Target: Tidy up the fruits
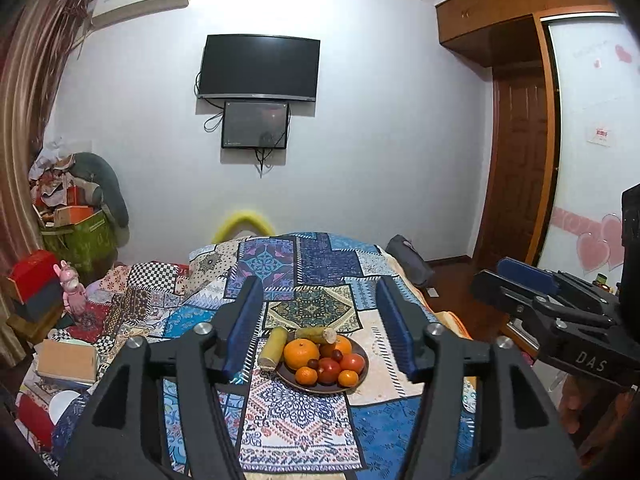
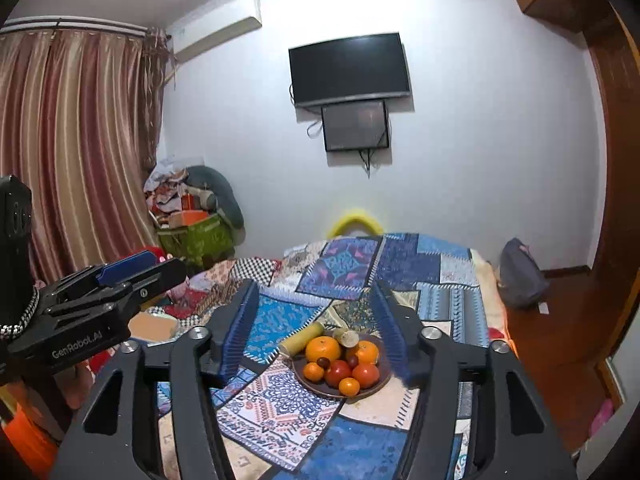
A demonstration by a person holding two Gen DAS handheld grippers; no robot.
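Observation:
A dark round plate point(image 1: 358, 380) point(image 2: 378, 386) of fruit sits on a patchwork-covered bed point(image 1: 296, 428) point(image 2: 352, 440). It holds oranges point(image 1: 301, 354) point(image 2: 323, 349), small tangerines point(image 1: 306, 375) point(image 2: 349, 386), red tomatoes point(image 1: 329, 370) point(image 2: 338, 373) and dark grapes point(image 1: 337, 356) point(image 2: 322, 361). One sugarcane piece point(image 1: 273, 347) point(image 2: 300, 339) lies on the cloth at the plate's left edge, another point(image 1: 316, 335) point(image 2: 346, 337) on the plate's far side. My left gripper point(image 1: 318, 300) point(image 2: 132, 268) is open and empty above the plate. My right gripper point(image 2: 314, 300) point(image 1: 516, 272) is open and empty too.
Boxes, a pink toy point(image 1: 72, 292) and clutter fill the bed's left side. A green box point(image 1: 78, 240) point(image 2: 196, 236) stands in the corner under curtains point(image 2: 72, 140). A grey bag point(image 1: 410, 258) point(image 2: 520, 272) lies on the floor at right, by a wooden door point(image 1: 516, 160).

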